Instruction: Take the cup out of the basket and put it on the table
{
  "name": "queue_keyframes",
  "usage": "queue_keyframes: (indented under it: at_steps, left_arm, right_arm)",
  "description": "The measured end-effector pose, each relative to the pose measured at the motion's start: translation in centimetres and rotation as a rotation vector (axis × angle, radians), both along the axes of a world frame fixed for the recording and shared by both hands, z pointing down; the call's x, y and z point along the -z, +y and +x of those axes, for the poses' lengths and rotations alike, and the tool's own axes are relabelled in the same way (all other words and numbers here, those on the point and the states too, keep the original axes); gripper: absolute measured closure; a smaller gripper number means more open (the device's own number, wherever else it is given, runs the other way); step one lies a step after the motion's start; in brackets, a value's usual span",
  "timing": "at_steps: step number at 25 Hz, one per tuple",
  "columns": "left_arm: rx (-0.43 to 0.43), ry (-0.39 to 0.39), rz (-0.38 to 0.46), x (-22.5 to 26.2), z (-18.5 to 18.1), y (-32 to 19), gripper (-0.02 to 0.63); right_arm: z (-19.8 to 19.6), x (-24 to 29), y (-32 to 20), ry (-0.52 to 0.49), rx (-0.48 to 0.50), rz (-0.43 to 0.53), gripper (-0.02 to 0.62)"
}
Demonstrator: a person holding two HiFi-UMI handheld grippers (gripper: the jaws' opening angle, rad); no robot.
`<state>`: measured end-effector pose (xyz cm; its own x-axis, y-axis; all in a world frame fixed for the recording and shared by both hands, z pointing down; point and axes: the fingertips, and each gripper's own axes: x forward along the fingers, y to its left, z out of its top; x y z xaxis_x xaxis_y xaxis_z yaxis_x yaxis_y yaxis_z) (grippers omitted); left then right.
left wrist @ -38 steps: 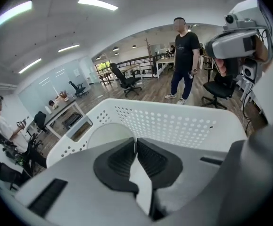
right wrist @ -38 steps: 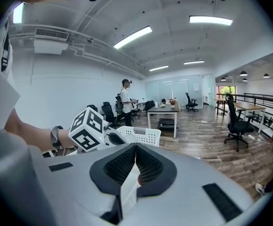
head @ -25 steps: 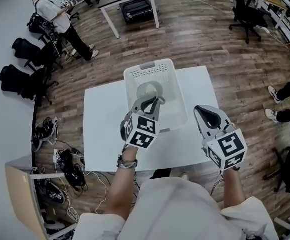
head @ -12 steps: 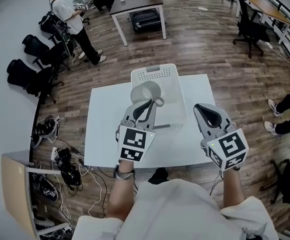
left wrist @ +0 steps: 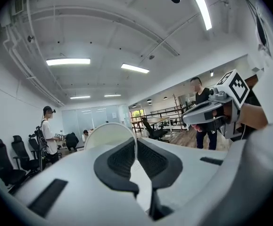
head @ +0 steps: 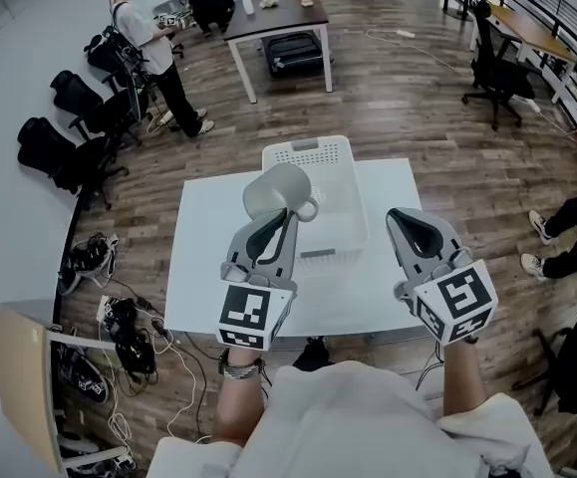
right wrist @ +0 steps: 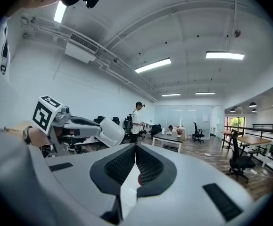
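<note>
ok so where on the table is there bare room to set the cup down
Widest bare patch: the table's left part, between the basket and the left edge, below the cup in the left gripper. A narrower strip runs between the basket and the right edge. The back middle is taken by the basket; the right gripper hides part of the front.

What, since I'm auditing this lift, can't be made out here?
Head view: the white plastic cup and left gripper partly cover the inside of the white perforated basket.
Left gripper view: jaws hide most of the cup; only its rim shows.
Both gripper views: the white table is out of frame.
</note>
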<state>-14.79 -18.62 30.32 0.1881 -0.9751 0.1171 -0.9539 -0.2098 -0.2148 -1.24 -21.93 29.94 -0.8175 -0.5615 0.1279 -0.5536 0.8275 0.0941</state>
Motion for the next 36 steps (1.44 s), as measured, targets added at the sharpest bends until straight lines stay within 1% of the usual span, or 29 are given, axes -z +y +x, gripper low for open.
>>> queue_keyframes:
  at_steps: [4,8,12,17,22,36]
  left_arm:
    - [0.011,0.020,0.035,1.5,0.0,1.2,0.586]
    - [0.012,0.022,0.061,2.8,0.3,2.4,0.586]
    - [0.021,0.032,0.111,3.9,0.5,3.3,0.586]
    - [0.027,0.019,0.104,4.0,-0.1,3.5,0.586]
    - [0.024,0.006,0.051,3.0,-0.1,3.0,0.586]
    - [0.013,0.002,0.050,2.8,0.2,2.3,0.586]
  right_arm:
    - [0.2,0.3,-0.1,0.004,-0.010,0.001,0.578]
    - [0.0,0.3,0.0,0.013,-0.010,0.001,0.578]
    - [-0.3,0.1,0.5,0.043,-0.007,0.020,0.580]
    - [-0.8,0.4,0.7,0.040,-0.001,0.024,0.580]
    - [-0.8,0.3,0.4,0.044,-0.003,0.018,0.580]
    - [-0.8,0.2,0.0,0.040,-0.005,0.018,0.580]
